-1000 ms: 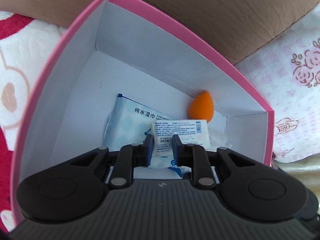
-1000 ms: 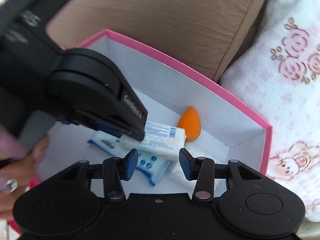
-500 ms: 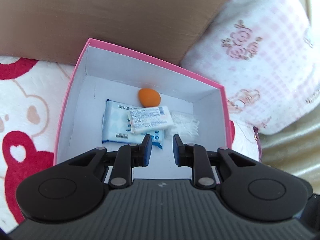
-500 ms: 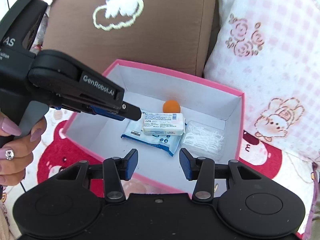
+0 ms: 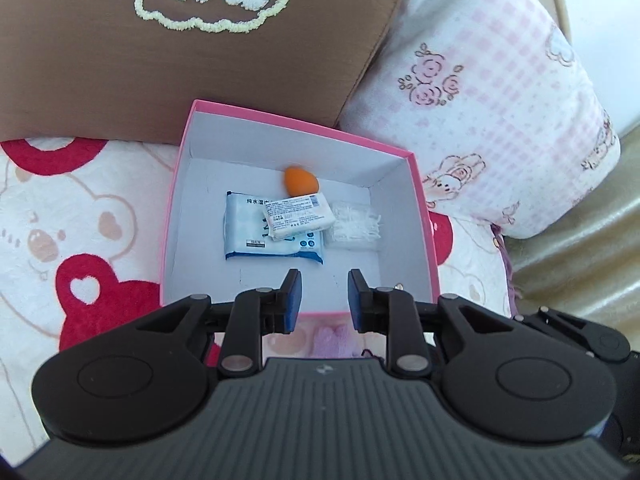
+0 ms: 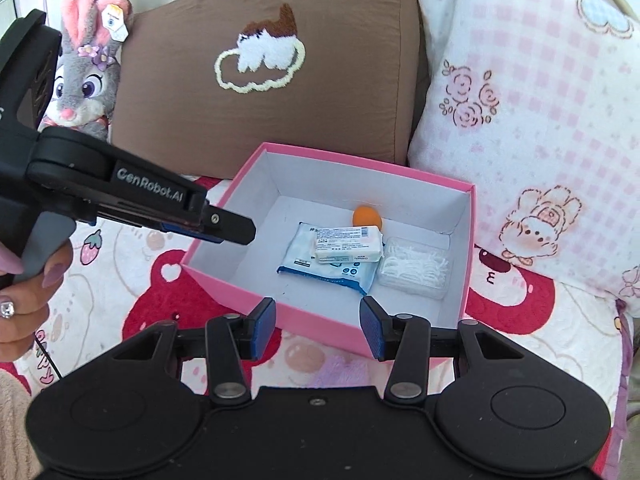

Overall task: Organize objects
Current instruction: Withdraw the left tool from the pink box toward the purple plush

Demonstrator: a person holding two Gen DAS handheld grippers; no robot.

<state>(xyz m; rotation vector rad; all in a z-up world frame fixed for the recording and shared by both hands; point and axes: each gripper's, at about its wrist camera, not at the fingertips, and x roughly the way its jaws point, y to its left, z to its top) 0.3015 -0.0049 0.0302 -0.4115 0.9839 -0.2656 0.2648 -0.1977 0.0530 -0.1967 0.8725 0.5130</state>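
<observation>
An open pink box (image 5: 296, 124) (image 6: 360, 164) sits on the blanket. Inside lie an orange sponge (image 5: 300, 181) (image 6: 367, 216), a blue wipes pack (image 5: 248, 232) (image 6: 300, 254), a white labelled pack (image 5: 298, 216) (image 6: 348, 243) resting on the wipes, and a clear case of floss picks (image 5: 356, 226) (image 6: 414, 266). My left gripper (image 5: 324, 296) (image 6: 236, 230) hangs above the box's near left part, jaws drawn close, holding nothing. My right gripper (image 6: 318, 328) is over the box's near wall, open and empty.
A brown cushion (image 5: 200, 40) and a pink checked pillow (image 5: 480, 120) stand right behind the box. A plush rabbit (image 6: 86, 80) leans at the back left. The bear-pattern blanket (image 5: 80, 240) spreads around the box. A person's hand (image 6: 24, 292) holds the left gripper's handle.
Both grippers have risen and pulled back from the box. The left one was low inside it over the white pack and now hangs above it. The contents have not moved.
</observation>
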